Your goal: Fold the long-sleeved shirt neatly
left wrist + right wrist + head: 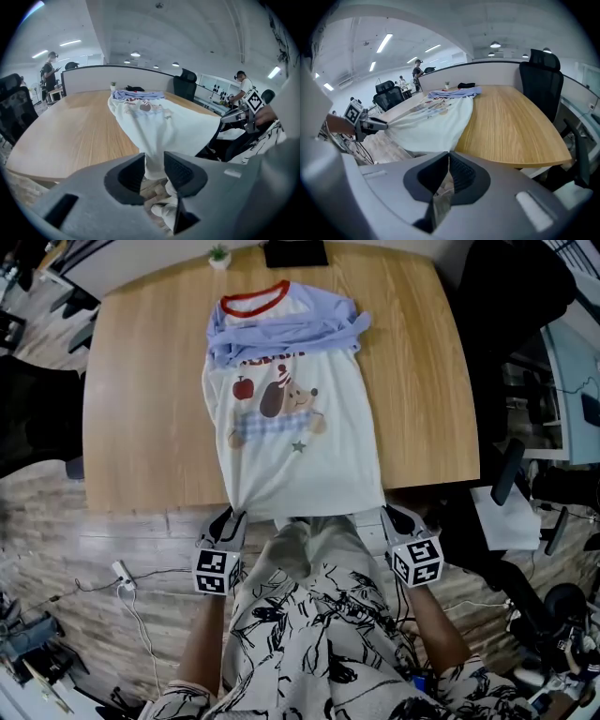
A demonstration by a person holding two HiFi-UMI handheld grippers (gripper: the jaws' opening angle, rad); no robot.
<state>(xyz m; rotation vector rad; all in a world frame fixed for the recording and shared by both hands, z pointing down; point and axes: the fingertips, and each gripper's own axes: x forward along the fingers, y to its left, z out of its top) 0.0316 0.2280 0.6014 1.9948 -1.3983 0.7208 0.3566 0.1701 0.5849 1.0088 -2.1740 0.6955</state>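
The long-sleeved shirt [300, 456] lies face up on the wooden table [141, 427]. It has a cream body, a cartoon dog print and a red collar, and its lavender sleeves are folded across the chest. Its hem hangs over the near table edge. My left gripper [230, 518] is at the hem's left corner. In the left gripper view the jaws [153, 171] stand slightly apart, with bunched cloth [154, 122] between them. My right gripper [392, 515] is at the right corner, shut on a thin edge of the shirt [436, 126].
A small potted plant [219, 256] and a black object [295, 253] sit at the table's far edge. A black office chair [539, 70] stands to the right of the table. Cables [122, 577] lie on the floor at the left. The person's patterned trousers [319, 634] fill the near middle.
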